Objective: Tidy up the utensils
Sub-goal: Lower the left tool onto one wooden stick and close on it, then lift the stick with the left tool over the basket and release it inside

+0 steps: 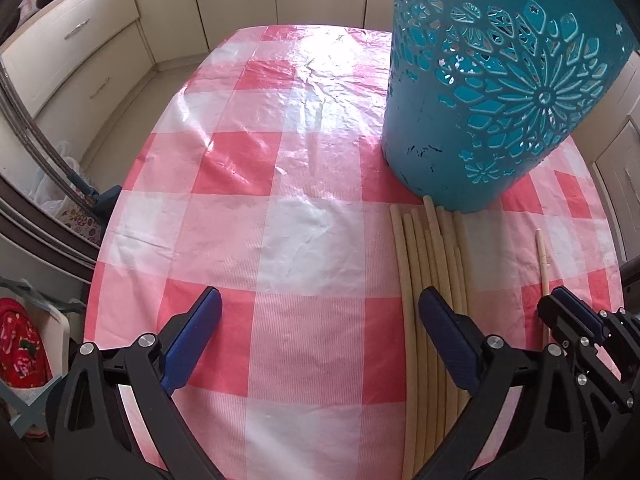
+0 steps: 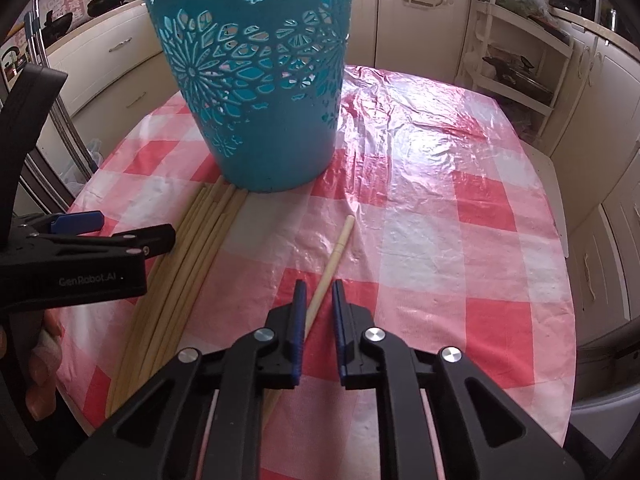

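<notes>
A: Where does your left claw (image 1: pixel 320 328) stand?

B: Your left claw hangs low over the table (image 1: pixel 280 184), its blue-padded fingers (image 1: pixel 196 336) spread wide with nothing between them. The right-hand finger of that pair sits over the bundle of chopsticks (image 1: pixel 424 264), though from the left wrist view you cannot tell whether it touches them.

A: And the right one?

B: Your right claw (image 2: pixel 319 320) is narrowed to a slim gap, and the single chopstick (image 2: pixel 334 258) runs straight through that gap. Its shaft lies against the left pad, while the right pad stands a little off it, so the jaws are not yet clamped. The stick's far end points toward the bucket and rests on the table.

A: Where is the rest of the set?

B: The bundle lies side by side on the red-and-white checked cloth, just left of the single stick in the right wrist view, the far tips reaching the foot of the teal cut-out bucket (image 2: pixel 260 92). You cannot tell whether they touch it. The bucket stands upright on the table, beyond both claws, with a flower pattern pierced through its wall.

A: Anything else around you?

B: Cream cabinets (image 2: pixel 408 12) ring the table, black pans (image 2: pixel 108 0) sit on the counter at far left, and a white rack (image 2: pixel 520 48) stands at right.
</notes>
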